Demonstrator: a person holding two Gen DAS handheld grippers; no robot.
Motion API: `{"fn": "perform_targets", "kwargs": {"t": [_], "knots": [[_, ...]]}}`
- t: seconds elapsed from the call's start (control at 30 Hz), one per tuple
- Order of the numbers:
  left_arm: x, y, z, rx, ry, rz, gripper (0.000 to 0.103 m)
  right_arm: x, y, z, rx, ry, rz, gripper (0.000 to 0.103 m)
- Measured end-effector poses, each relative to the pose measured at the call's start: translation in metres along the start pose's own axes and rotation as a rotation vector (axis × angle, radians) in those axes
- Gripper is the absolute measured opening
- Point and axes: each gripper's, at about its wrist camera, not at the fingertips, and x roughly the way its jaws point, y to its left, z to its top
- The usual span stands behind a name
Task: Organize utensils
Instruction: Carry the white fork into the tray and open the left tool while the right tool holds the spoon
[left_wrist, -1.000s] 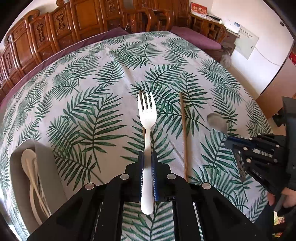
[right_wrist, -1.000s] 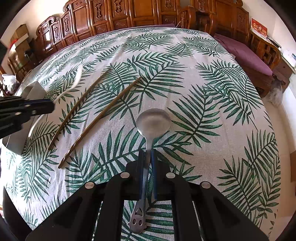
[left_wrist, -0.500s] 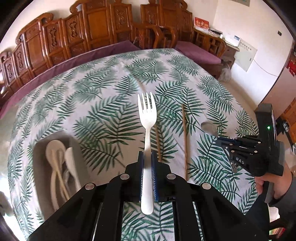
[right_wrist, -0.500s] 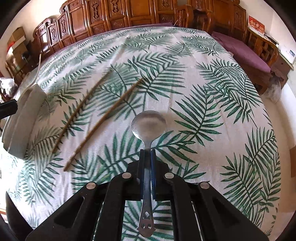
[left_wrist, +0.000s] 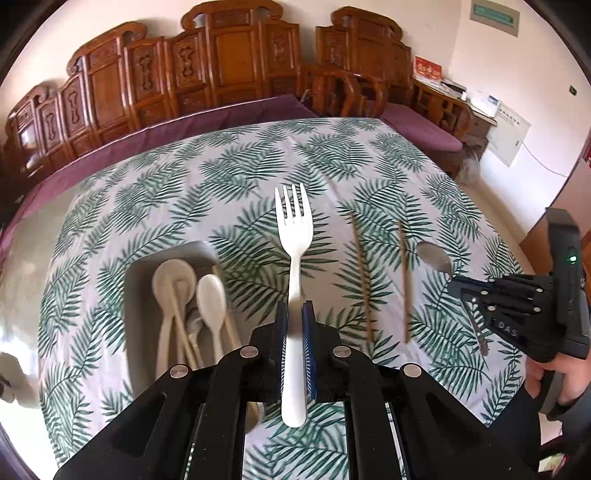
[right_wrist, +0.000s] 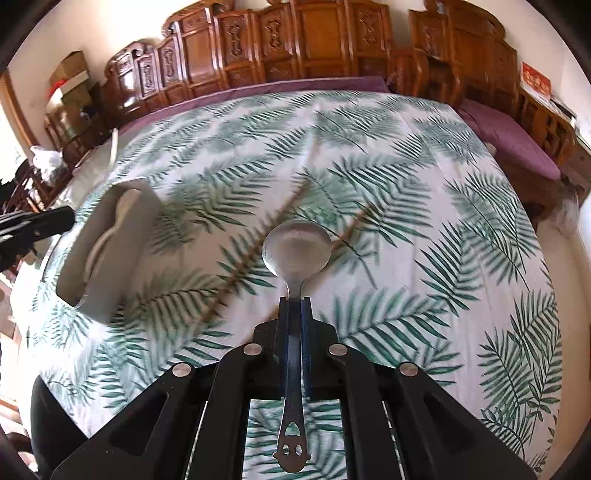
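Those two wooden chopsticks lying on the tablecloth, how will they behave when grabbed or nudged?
The chopsticks look thin and straight, so probably stiff and light. Being slender, they may roll or skid if pushed sideways. Lying flat on the leaf-print tablecloth, apart from each other, they offer little height to pinch.

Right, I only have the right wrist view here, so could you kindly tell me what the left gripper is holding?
Observer: The left gripper is shut on a white plastic fork, tines pointing away.
Operator: Thank you. What lies in the grey tray?
Observer: The grey tray holds several cream spoons with pale chopsticks laid among them.
Operator: And is anything left on the cloth?
Observer: Two brown chopsticks lie side by side, apart from the tray.
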Motion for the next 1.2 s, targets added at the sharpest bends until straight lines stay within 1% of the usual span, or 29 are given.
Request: {"fn": "perform_targets", "kwargs": {"t": [0.3, 0.63, 0.93, 1.2], "knots": [[-0.005, 0.037, -0.015, -0.054, 0.007, 0.04, 0.008, -0.016, 0.045, 0.019, -0.058, -0.037, 0.064, 0.007], [0.015, 0.081, -0.034, -0.133, 0.056, 0.083, 0.008, -0.025, 0.08, 0.033, -0.107, -0.052, 0.116, 0.007], [0.048, 0.097, -0.047, -0.168, 0.113, 0.109, 0.008, -0.03, 0.098, 0.041, -0.13, -0.062, 0.142, 0.007], [0.065, 0.103, -0.052, -0.19, 0.137, 0.114, 0.008, -0.031, 0.111, 0.046, -0.147, -0.068, 0.163, 0.007]]}}
